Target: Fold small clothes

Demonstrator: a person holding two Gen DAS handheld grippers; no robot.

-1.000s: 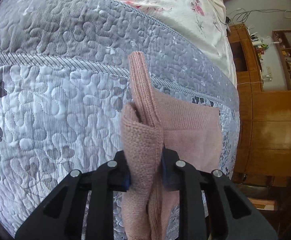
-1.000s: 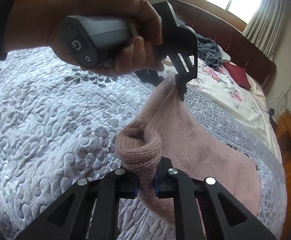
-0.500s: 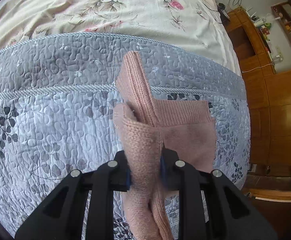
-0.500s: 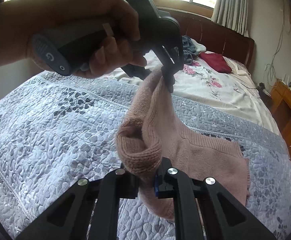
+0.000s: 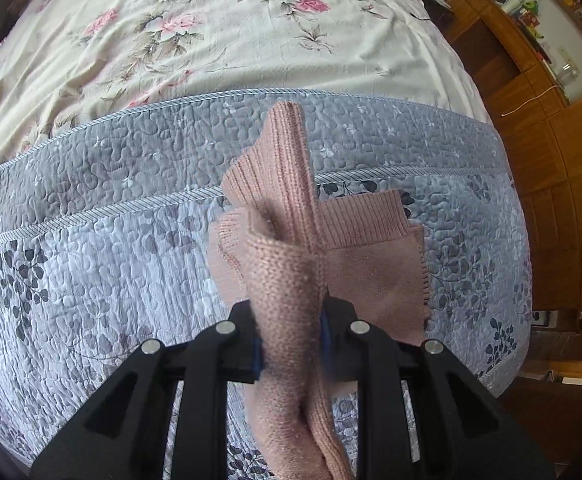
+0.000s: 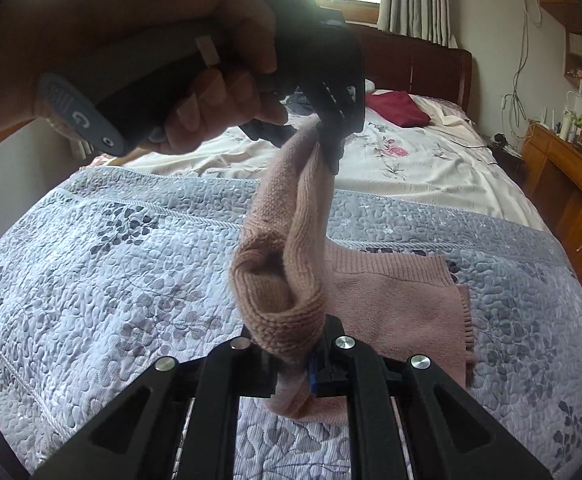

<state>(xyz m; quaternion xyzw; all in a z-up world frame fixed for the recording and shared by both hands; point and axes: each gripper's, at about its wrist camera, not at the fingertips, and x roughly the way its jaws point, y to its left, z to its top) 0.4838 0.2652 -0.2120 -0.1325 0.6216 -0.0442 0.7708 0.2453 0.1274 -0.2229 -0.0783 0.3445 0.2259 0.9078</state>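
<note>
Both grippers pinch the pink knit [image 5: 287, 280], left gripper [image 5: 291, 344] and right gripper [image 6: 295, 360]; only the right view shows the hand [image 6: 163, 60] holding the left one.

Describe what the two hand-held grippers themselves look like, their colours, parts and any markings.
Both are black. The right hand-held gripper and left hand-held gripper each show angled linkage bars with round silver rivets and blue pads inside the fingers. Seen from the right wrist, the left one has a grey handle with a light G-like mark.
</note>
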